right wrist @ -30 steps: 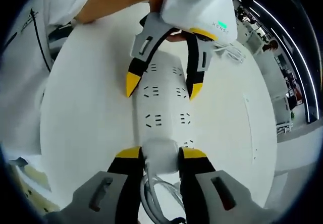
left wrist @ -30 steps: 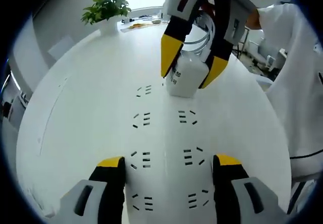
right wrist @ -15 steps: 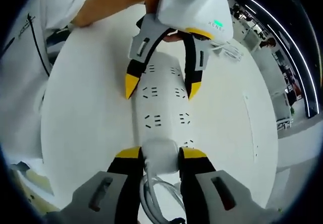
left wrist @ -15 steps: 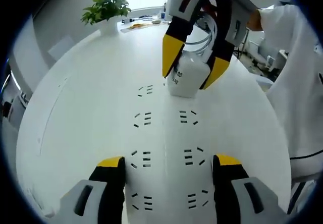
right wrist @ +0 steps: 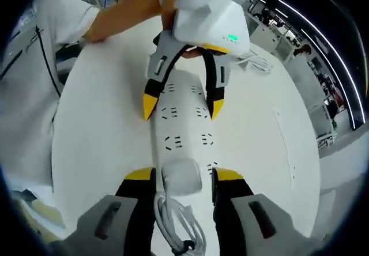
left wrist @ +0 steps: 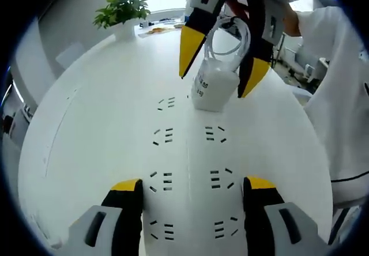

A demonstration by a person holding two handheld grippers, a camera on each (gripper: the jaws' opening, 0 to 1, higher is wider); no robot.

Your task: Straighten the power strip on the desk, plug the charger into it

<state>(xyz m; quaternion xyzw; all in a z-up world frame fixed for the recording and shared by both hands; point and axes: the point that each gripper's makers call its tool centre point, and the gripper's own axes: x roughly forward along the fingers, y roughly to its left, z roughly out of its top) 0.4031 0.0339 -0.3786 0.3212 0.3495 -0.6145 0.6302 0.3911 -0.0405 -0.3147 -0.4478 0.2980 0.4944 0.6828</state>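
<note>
In the right gripper view, the right gripper (right wrist: 177, 178) has its fingers (right wrist: 140, 176) spread to either side of the charger (right wrist: 181, 177), with a sliver of gap on both sides, so they look released rather than clamped on it. The charger stands on the near end of the power strip (right wrist: 183, 126), and its coiled white cord (right wrist: 176, 227) runs back between the fingers toward the camera. In the left gripper view the same charger (left wrist: 212, 89) sits upright over a socket at the far end of the strip, with the yellow tips of the right gripper (left wrist: 218, 64) apart on both sides and not touching it.

The left gripper (left wrist: 192, 188) hangs over the other end of the power strip (left wrist: 187, 169), fingers (left wrist: 128, 187) wide apart and holding nothing, straddling the strip's width without clearly touching it. The strip lies lengthwise on the white surface (left wrist: 104, 123), running straight between the two grippers.

As a judgement: the strip appears straightened, and the charger seems seated in its socket, since it stands alone with the fingers loose. How deep the prongs sit is hidden. What looks left is pulling both grippers away, perhaps with a final press. A potted plant (left wrist: 121, 11) stands at the surface's far edge.
</note>
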